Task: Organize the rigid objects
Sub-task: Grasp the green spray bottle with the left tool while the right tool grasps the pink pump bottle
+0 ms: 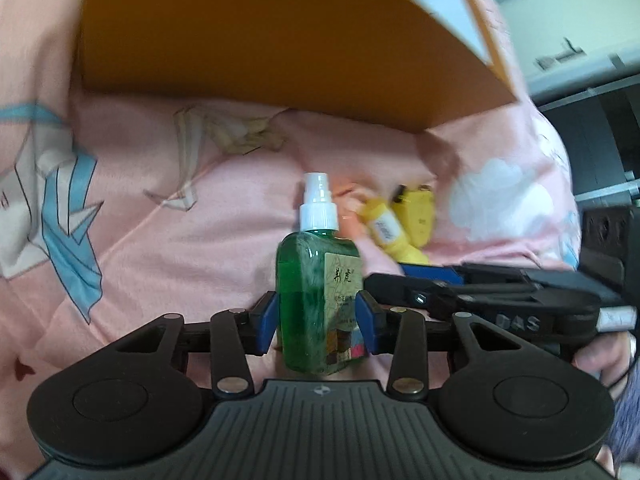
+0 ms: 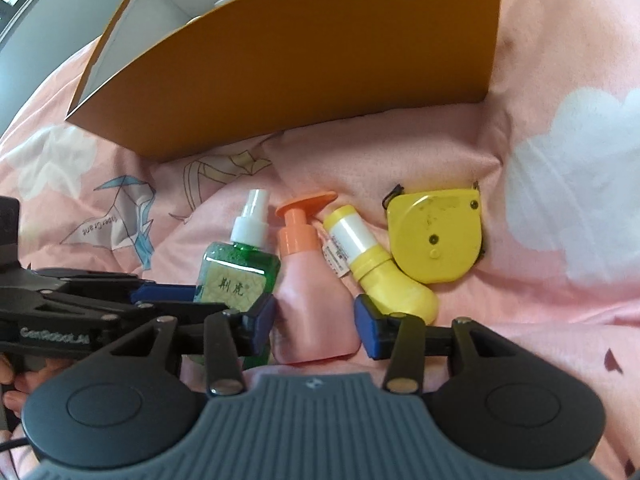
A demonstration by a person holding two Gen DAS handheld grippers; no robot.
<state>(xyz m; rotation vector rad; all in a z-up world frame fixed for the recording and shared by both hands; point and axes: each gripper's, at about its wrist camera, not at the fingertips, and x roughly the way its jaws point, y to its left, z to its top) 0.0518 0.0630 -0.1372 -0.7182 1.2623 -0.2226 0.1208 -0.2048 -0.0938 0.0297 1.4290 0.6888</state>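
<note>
My left gripper [image 1: 316, 320] is shut on the green spray bottle [image 1: 318, 292] with a white nozzle, its blue pads against both sides; the bottle also shows in the right wrist view [image 2: 236, 268]. My right gripper [image 2: 316, 326] is open, its pads on either side of the pink pump bottle [image 2: 308, 308] with an orange cap, which lies on the pink bedding. A yellow bottle [image 2: 376, 268] and a yellow tape measure [image 2: 436, 236] lie just right of it. The orange cardboard box [image 2: 304, 52] stands open behind them.
Everything lies on a soft pink quilt [image 2: 520, 128] with crane and cloud prints. The box [image 1: 256, 40] fills the upper part of the left wrist view. Grey furniture [image 1: 580, 80] stands beyond the bed at the right.
</note>
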